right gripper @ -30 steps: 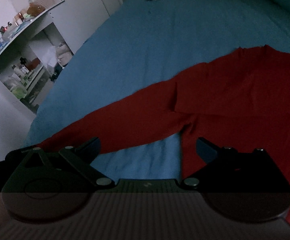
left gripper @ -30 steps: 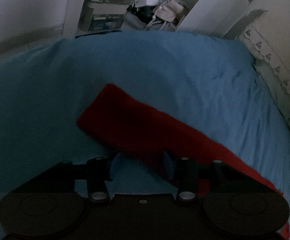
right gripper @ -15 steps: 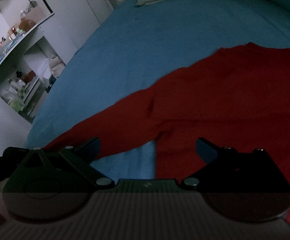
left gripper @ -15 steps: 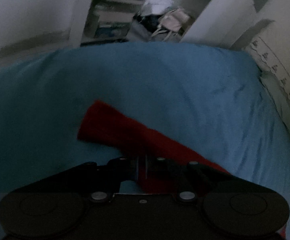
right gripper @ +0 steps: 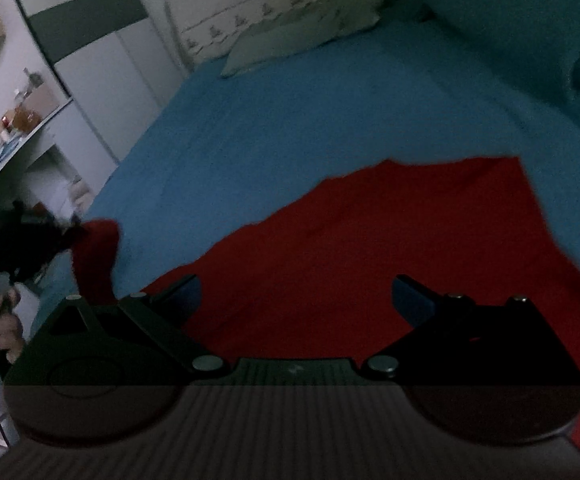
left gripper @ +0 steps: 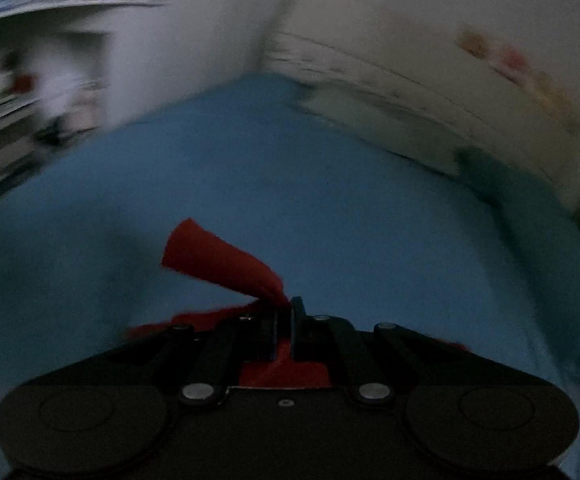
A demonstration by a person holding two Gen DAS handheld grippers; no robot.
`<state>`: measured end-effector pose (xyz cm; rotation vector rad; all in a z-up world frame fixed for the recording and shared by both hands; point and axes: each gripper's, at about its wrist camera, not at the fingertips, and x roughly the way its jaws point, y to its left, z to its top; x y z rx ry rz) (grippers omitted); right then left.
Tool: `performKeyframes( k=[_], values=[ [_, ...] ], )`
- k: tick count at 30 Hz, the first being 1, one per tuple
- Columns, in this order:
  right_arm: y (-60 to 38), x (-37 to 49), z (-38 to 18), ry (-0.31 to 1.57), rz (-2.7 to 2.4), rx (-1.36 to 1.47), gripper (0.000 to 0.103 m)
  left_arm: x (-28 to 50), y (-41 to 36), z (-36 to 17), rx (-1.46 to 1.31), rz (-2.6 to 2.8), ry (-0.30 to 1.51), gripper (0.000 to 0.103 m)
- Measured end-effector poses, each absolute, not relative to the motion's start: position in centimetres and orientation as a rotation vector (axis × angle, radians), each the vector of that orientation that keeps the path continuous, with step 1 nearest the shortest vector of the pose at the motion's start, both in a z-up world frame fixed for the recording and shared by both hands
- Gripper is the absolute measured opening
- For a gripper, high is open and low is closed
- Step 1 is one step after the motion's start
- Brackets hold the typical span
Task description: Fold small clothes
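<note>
Blue bedsheet [right gripper: 298,120] fills my view, with a pale pillow [right gripper: 298,40] near the headboard and cluttered shelves [right gripper: 14,128] to one side. I see a red garment [right gripper: 390,248] spread flat on the sheet. My right gripper [right gripper: 296,300] hovers over it, jaws wide apart and holding nothing. My left gripper [left gripper: 284,320] is pinched tight on one end of the red cloth, which flares out beyond the fingertips; that view is blurred, possibly a sleeve.
</note>
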<state>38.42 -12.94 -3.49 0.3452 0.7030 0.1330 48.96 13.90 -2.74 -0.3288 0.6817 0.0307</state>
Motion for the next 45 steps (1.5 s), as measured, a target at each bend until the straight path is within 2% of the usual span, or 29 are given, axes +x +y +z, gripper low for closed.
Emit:
performKeyframes(
  k=[5, 9, 14, 17, 18, 19, 20, 21, 22, 27, 32, 34, 36, 41, 42, 44, 45],
  values=[
    [-20.7, 38.7, -3.7, 0.683, 0.071, 0.344, 0.103, 50.7, 2.0, -5.1, -0.242, -0.145, 0.726, 0.005],
    [-26.3, 39.0, -5.8, 0.710, 0.019, 0.350, 0.103, 51.3, -5.9, -11.5, -0.154, -0.212, 0.853, 0.005],
    [-30.6, 39.4, -9.7, 0.760, -0.015, 0.353, 0.103, 49.6, -10.2, -18.0, -0.070, -0.220, 0.972, 0.005],
    [-31.8, 39.8, -11.1, 0.785, -0.002, 0.370, 0.103, 48.8, -10.6, -18.3, -0.032, -0.227, 0.948, 0.006],
    [-32.1, 40.0, -11.4, 0.791, 0.007, 0.374, 0.103, 48.7, -10.5, -18.0, -0.036, -0.232, 0.949, 0.011],
    [-32.2, 40.4, -11.5, 0.794, 0.017, 0.380, 0.103, 49.1, -10.2, -17.6, -0.051, -0.238, 0.955, 0.027],
    [-32.0, 40.6, -11.6, 0.798, 0.034, 0.392, 0.103, 48.9, -9.5, -17.2, -0.077, -0.240, 0.958, 0.038],
    [-31.5, 41.1, -11.6, 0.803, 0.052, 0.404, 0.103, 48.5, -8.2, -16.6, -0.098, -0.235, 0.951, 0.057],
    [-31.3, 41.4, -11.7, 0.809, 0.076, 0.420, 0.103, 48.1, -7.4, -16.1, -0.102, -0.218, 0.939, 0.068],
    [-28.5, 43.7, -11.7, 0.837, 0.164, 0.478, 0.103, 46.3, -3.3, -13.2, -0.099, -0.112, 0.935, 0.069],
    [-25.2, 46.3, -14.3, 0.881, 0.164, 0.561, 0.102, 44.8, 1.6, -13.1, -0.106, -0.046, 0.978, 0.069],
    [-24.4, 46.9, -14.9, 0.875, 0.145, 0.583, 0.089, 44.4, 2.9, -13.3, -0.087, -0.033, 0.991, 0.069],
    [-23.7, 47.4, -15.5, 0.874, 0.127, 0.597, 0.082, 44.1, 4.0, -13.5, -0.074, -0.022, 0.996, 0.069],
    [-22.4, 48.4, -16.1, 0.865, 0.059, 0.559, 0.077, 44.3, 5.6, -13.5, -0.086, -0.014, 0.996, 0.069],
    [-22.2, 48.4, -16.2, 0.864, 0.045, 0.553, 0.072, 44.4, 5.8, -13.5, -0.094, -0.011, 0.995, 0.069],
    [-21.6, 48.9, -16.3, 0.869, 0.020, 0.520, 0.054, 44.7, 5.8, -13.4, -0.105, -0.008, 0.993, 0.069],
    [-21.4, 49.2, -16.3, 0.876, 0.007, 0.494, 0.030, 44.9, 6.0, -13.4, -0.111, -0.004, 0.993, 0.069]
  ],
)
